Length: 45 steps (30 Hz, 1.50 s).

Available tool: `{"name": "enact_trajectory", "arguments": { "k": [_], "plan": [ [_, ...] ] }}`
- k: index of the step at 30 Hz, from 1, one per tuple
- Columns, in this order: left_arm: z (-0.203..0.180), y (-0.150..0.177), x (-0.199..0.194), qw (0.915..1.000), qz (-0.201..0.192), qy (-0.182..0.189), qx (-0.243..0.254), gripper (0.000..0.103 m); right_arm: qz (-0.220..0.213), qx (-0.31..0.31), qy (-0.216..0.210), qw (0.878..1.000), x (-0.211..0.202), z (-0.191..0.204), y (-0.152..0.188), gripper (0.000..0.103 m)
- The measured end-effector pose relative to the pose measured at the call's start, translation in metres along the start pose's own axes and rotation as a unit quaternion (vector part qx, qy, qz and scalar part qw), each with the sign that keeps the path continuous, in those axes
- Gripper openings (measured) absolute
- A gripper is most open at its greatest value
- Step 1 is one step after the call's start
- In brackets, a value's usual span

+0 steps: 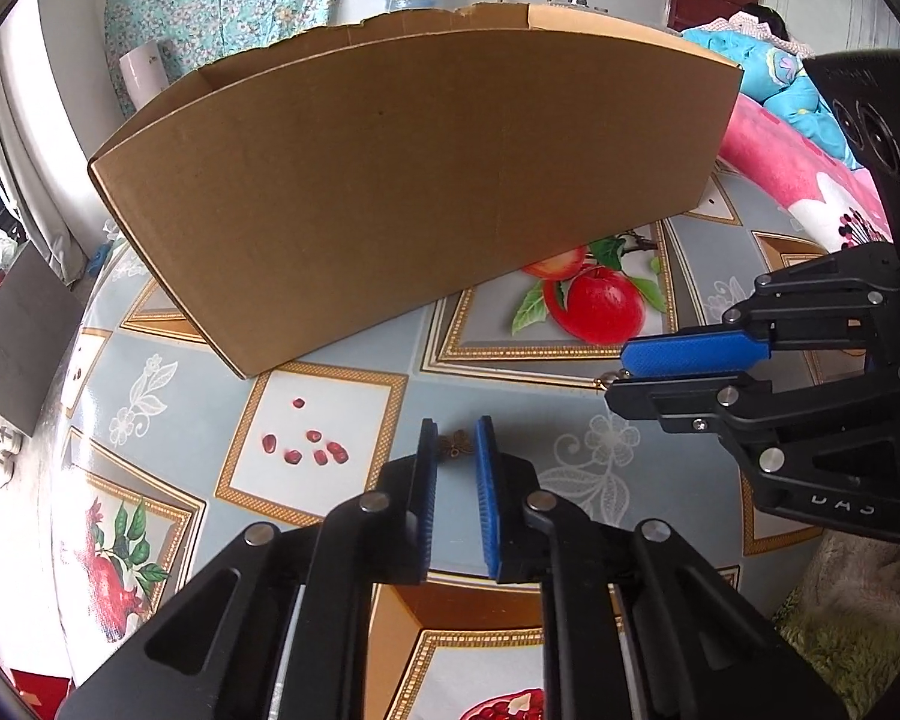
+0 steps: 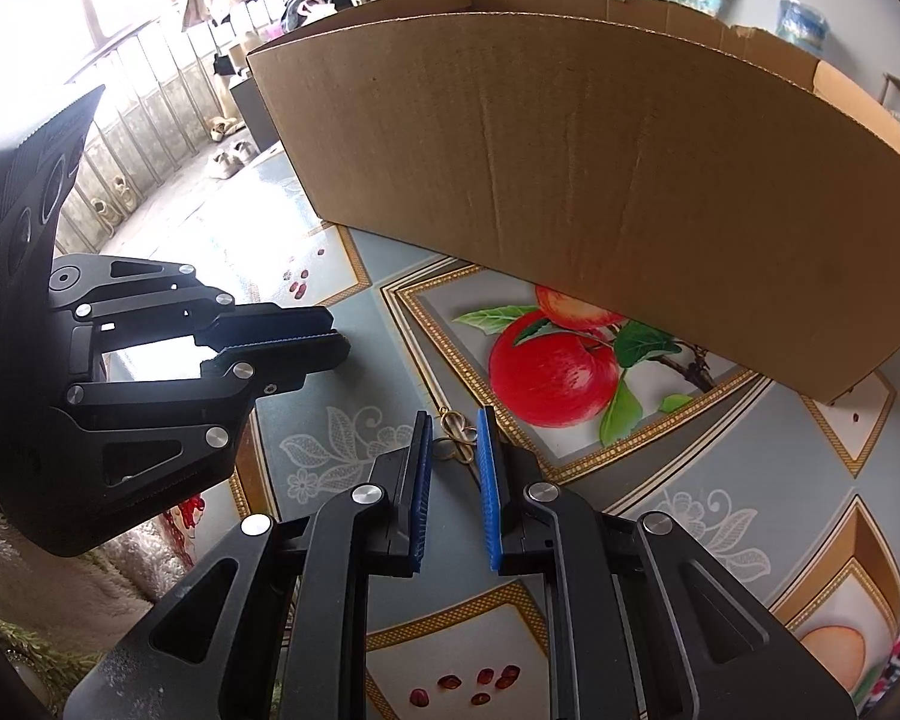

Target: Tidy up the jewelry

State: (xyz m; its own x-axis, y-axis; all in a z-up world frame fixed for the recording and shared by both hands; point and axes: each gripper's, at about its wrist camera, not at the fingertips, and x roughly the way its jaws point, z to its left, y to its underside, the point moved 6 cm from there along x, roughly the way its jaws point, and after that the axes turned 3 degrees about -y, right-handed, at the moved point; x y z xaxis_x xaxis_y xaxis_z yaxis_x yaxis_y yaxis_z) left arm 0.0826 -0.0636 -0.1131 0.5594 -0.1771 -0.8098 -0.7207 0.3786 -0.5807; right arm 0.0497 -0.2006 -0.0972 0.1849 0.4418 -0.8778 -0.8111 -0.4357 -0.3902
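- The jewelry comes in two small pieces. A bronze flower-shaped charm (image 1: 455,443) sits at the tips of your left gripper (image 1: 456,441), over the grey-blue part of the counter (image 1: 342,360).
- A gold looped piece (image 2: 455,433), made of thin wire rings, lies between the tips of your right gripper (image 2: 455,435); from the left wrist view only a bit of it (image 1: 607,380) shows at that gripper's (image 1: 621,373) tips.
- Your left gripper is nearly pressed together, its blue pads (image 1: 485,462) close on either side of the charm (whether they truly pinch it I cannot tell, since the piece is tiny and sits right at the tips).
- Your right gripper is likewise drawn in narrow, with the gold loops in the slim gap between its pads (image 2: 486,450); contact is not clear from here.
- From the right wrist view your left gripper (image 2: 339,339) shows side-on with its fingers all but touching.
- The two grippers are near each other, left one to the left, both tilted down at the counter.
- The counter wears a printed cloth: red apples (image 2: 552,372) with green leaves, gold-framed squares, white flowers, pomegranate seeds (image 1: 306,449).
- Just behind the grippers stands a large open cardboard box (image 1: 414,180), its long side facing you and covering part of the apple print.
- Beyond the counter on your right lies a pink and blue bedspread (image 1: 792,138).
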Motion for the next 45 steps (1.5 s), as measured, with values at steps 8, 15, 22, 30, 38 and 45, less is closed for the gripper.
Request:
{"name": "enact_trajectory", "arguments": {
  "k": [8,15,22,30,38,45],
  "plan": [
    [0.003,0.001,-0.002,1.0000,0.001,0.002,-0.001,0.012,-0.001,0.000,-0.005,1.000,-0.002,-0.002,-0.001,0.013],
    [0.003,0.001,-0.009,1.0000,-0.003,0.007,0.001,0.012,0.002,-0.005,-0.005,1.000,-0.005,-0.003,-0.002,0.013],
    [0.009,-0.001,-0.012,0.9999,0.004,0.005,-0.009,0.012,-0.004,-0.010,-0.001,1.000,-0.010,-0.001,-0.004,0.013],
    [0.018,-0.003,-0.012,0.9992,0.019,0.007,-0.034,0.012,-0.007,-0.010,0.004,1.000,-0.013,0.004,-0.003,0.013],
    [0.024,0.003,-0.012,0.9977,0.038,0.009,-0.055,0.012,-0.008,-0.010,0.009,1.000,-0.013,0.009,-0.002,0.013],
    [0.027,0.005,-0.015,0.9975,0.040,0.006,-0.058,0.012,-0.011,-0.011,0.011,1.000,-0.014,0.015,-0.003,0.013]
  ]
}}
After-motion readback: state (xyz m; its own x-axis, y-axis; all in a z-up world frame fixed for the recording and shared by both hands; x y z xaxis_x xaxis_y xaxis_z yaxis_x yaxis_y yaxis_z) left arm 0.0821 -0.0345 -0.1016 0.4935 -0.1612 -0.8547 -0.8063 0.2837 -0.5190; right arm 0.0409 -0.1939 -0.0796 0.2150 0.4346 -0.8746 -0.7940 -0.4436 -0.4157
